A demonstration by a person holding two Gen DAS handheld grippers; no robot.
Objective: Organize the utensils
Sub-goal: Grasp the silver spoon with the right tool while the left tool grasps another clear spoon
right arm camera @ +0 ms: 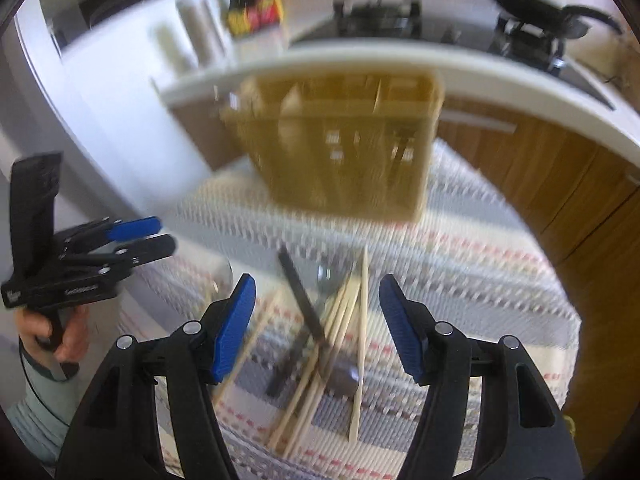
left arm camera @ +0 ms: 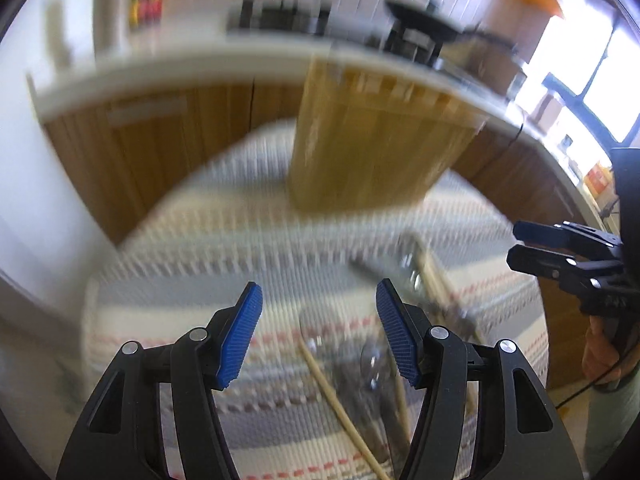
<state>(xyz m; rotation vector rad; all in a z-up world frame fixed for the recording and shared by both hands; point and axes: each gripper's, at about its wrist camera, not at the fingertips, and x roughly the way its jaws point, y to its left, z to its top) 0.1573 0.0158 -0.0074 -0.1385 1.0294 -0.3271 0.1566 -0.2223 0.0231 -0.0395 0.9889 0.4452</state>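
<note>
Utensils heaped mid-cloth — wooden organizer beyond, apart

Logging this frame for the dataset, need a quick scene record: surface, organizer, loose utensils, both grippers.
surface: striped woven cloth
organizer: wooden compartment box at the cloth's far side, some utensils already inside
loose utensils: pile of chopsticks, a spoon and dark-handled pieces, on the cloth near the right gripper
left gripper: open, empty
right gripper: open, empty, above the pile
image quality: motion blur in both views
</note>
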